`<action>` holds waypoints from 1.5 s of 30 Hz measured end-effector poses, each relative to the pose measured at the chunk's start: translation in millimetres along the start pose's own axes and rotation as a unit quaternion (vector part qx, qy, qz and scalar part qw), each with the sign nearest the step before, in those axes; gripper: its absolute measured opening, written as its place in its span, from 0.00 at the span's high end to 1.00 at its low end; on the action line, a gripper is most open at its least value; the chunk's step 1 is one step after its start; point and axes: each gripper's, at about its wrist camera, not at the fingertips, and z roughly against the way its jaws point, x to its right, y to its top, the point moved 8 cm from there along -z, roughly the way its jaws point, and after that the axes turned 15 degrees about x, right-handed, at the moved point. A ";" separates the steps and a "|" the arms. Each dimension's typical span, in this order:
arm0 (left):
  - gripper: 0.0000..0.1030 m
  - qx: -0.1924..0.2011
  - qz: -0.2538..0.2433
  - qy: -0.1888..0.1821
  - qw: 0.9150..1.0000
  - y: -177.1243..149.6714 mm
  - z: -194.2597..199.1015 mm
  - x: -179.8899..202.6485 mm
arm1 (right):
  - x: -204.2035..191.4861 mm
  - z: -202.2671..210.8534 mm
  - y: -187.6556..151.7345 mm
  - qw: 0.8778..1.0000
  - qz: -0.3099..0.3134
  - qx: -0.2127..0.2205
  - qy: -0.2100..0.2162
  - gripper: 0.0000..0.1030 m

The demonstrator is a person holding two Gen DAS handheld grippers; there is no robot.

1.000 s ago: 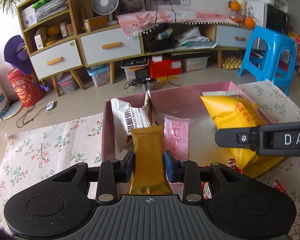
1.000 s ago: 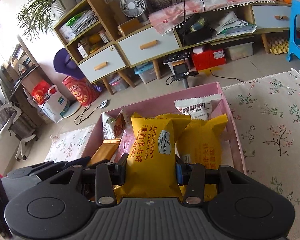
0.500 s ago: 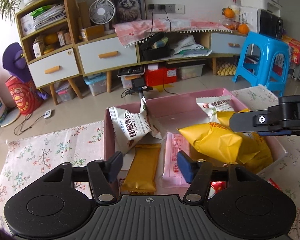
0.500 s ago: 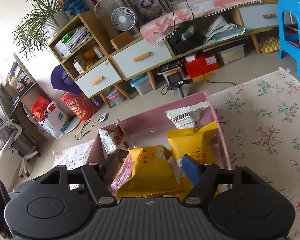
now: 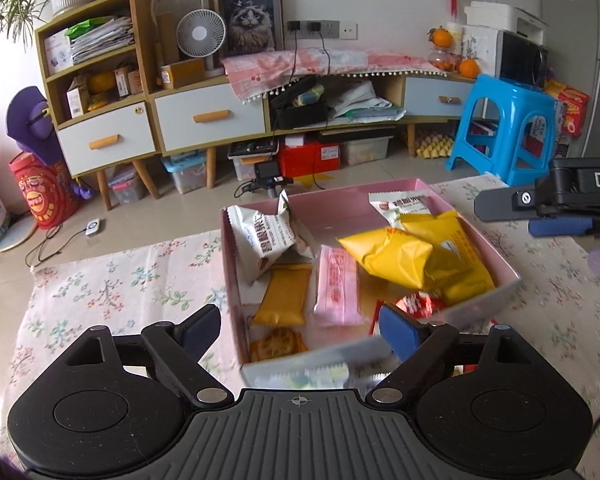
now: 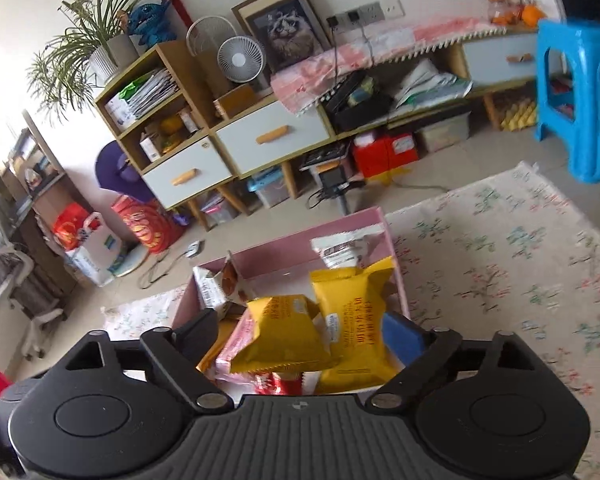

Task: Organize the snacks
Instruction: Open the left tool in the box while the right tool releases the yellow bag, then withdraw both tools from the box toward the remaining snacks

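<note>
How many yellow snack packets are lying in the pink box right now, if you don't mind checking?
2: one yellow packet lies tilted on top, mid-box; the other sits under it against the right wall of the pink box. More may be hidden beneath.

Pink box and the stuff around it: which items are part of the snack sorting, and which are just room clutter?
Job: pink box, yellow packets, pink packet, gold packet, white packets.
Clutter: blue stool, fan, cat picture, oranges.
</note>
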 end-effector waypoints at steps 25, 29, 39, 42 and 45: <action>0.08 0.026 0.029 -0.005 0.999 -63.1 64.5 2.8 | -34.3 45.8 -48.5 0.987 0.158 0.003 -0.004 0.08; 0.08 0.039 0.033 -0.004 0.999 -70.6 62.5 2.9 | -31.4 48.7 -60.6 0.987 0.162 -0.006 0.001 0.08; 0.10 0.058 0.058 -0.006 0.997 -74.7 44.8 4.1 | -19.6 43.9 -89.9 0.982 0.184 -0.034 -0.013 0.08; 0.14 0.055 0.063 -0.008 0.996 -78.3 38.8 2.8 | -20.5 41.6 -99.7 0.980 0.192 -0.047 -0.009 0.08; 0.18 0.059 0.077 -0.012 0.995 -78.7 37.3 0.3 | -22.0 38.5 -106.4 0.978 0.200 -0.057 -0.005 0.08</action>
